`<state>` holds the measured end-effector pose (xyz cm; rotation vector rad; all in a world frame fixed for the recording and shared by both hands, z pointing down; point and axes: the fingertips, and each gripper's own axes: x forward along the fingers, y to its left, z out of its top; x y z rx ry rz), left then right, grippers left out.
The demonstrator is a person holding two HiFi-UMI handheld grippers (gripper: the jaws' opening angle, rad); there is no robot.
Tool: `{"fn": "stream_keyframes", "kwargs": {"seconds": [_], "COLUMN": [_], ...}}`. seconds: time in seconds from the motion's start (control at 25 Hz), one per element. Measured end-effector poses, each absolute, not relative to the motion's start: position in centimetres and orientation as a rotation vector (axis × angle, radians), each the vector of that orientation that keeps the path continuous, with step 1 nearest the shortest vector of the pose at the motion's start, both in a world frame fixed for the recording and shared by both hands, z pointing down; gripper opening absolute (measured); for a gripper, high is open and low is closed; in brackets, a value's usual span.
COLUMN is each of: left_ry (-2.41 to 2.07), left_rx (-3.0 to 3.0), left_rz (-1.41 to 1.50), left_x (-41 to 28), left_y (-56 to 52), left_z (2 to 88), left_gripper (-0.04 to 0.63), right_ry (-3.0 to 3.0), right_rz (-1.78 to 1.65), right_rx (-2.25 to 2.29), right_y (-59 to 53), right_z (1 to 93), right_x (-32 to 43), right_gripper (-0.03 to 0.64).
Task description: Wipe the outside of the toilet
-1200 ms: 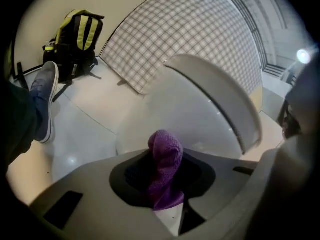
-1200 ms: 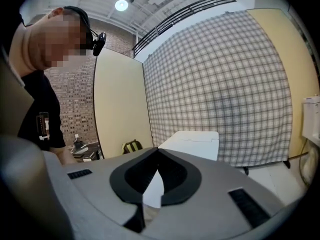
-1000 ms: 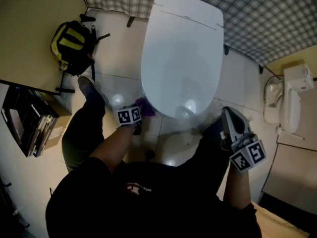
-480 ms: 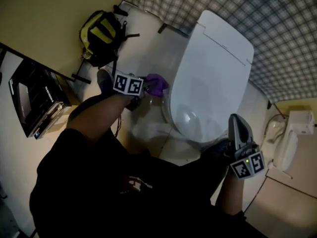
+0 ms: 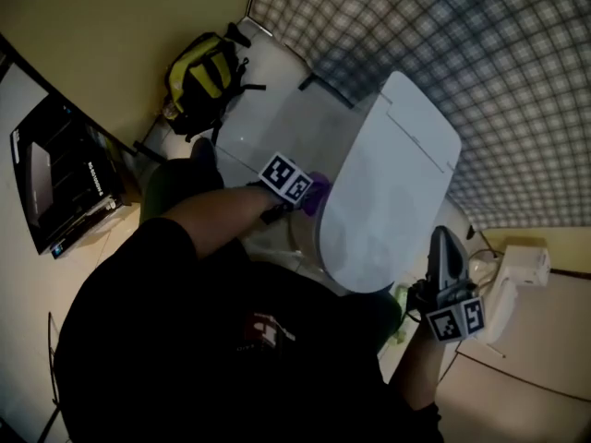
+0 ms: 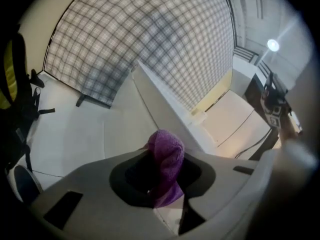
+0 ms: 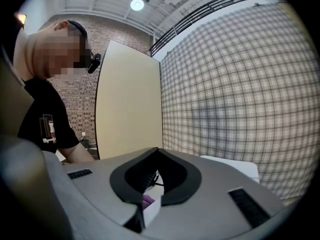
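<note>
Left gripper (image 5: 305,197) clamps purple terry cloth (image 6: 167,151) at white ceramic toilet's (image 5: 392,192) side; press flat, overlap strokes. Right gripper (image 5: 442,240) closed, empty.

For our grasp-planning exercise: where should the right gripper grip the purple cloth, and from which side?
Probably the bunched end of the purple cloth, which stands proud beyond the left gripper's shut jaws; come from the front, opposite that gripper. The tail below hangs thin.

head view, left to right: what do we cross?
black shelf unit → yellow-black backpack → purple cloth → toilet → right gripper
</note>
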<state>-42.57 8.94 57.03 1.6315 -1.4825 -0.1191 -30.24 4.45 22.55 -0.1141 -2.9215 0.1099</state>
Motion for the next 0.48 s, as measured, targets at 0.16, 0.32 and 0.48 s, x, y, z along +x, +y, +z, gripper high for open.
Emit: {"fn": "stream_keyframes", "kwargs": {"seconds": [0.16, 0.32, 0.48], "left_ry": [-1.470, -1.479, -1.507], "left_rx": [1.651, 1.521, 1.356], "left_rz": [0.014, 0.036, 0.024], "left_x": [-41.6, -43.4, -45.2], "left_y": [7.8, 6.3, 5.1], "left_z": [60.4, 65.5, 71.7], "left_gripper": [0.092, 0.092, 0.091], "right_ry": [-2.913, -2.873, -2.811], "right_rz": [0.093, 0.152, 0.204], "right_rx": [-0.084, -0.070, -0.074], "right_y": [3.1, 0.8, -0.7], "right_z": [23.1, 26.0, 29.3], "right_x": [-31.4, -33.3, -34.8], "right_gripper": [-0.003, -0.003, -0.003]}}
